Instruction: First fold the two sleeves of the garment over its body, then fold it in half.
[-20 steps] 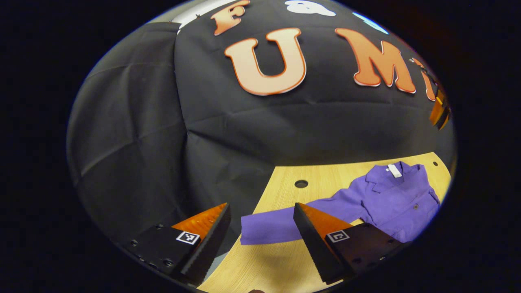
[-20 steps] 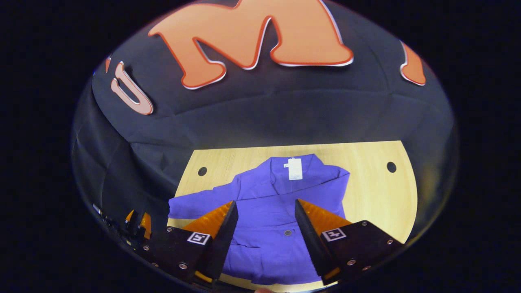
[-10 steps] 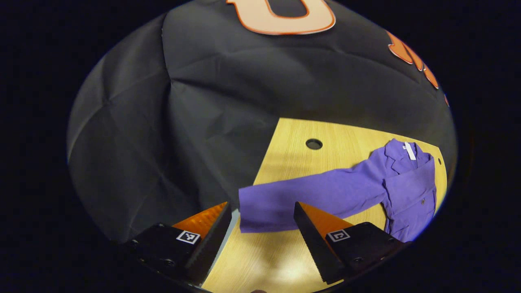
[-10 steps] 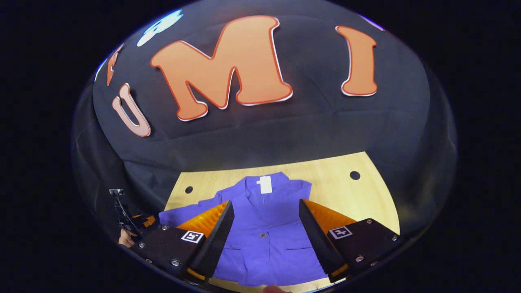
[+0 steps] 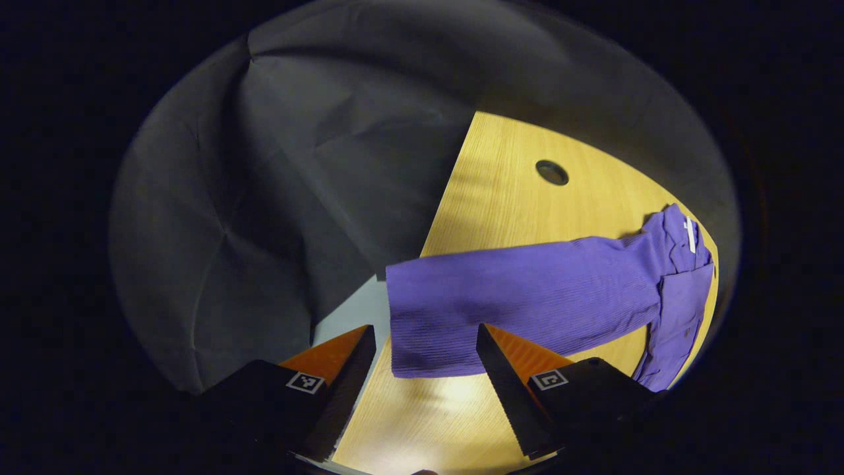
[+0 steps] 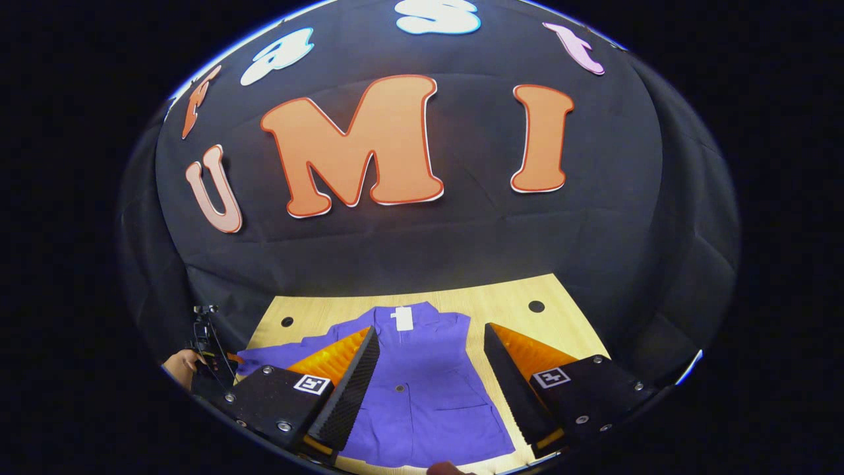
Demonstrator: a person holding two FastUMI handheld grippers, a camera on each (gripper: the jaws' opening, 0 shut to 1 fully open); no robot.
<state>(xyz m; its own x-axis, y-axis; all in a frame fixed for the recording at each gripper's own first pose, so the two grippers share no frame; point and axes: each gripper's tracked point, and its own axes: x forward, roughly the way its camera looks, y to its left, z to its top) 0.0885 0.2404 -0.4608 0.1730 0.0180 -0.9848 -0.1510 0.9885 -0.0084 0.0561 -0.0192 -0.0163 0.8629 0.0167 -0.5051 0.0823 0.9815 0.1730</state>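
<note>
Wooden desk [image 5: 501, 198] against black cloth; purple garment [image 6: 422, 396] spread flat, sleeve [image 5: 514, 303] reaching desk's edge; left gripper [image 5: 422, 376] open above cuff; right gripper [image 6: 428, 382] open over body.

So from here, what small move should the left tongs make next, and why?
Probably ease the left tongs forward and down onto the cuff end of the purple jacket's outstretched sleeve, then close. The tongs are open with the cuff lying flat on the light wooden table just ahead of the gap, ungrasped, and this sleeve is not yet folded over the jacket's body.
</note>
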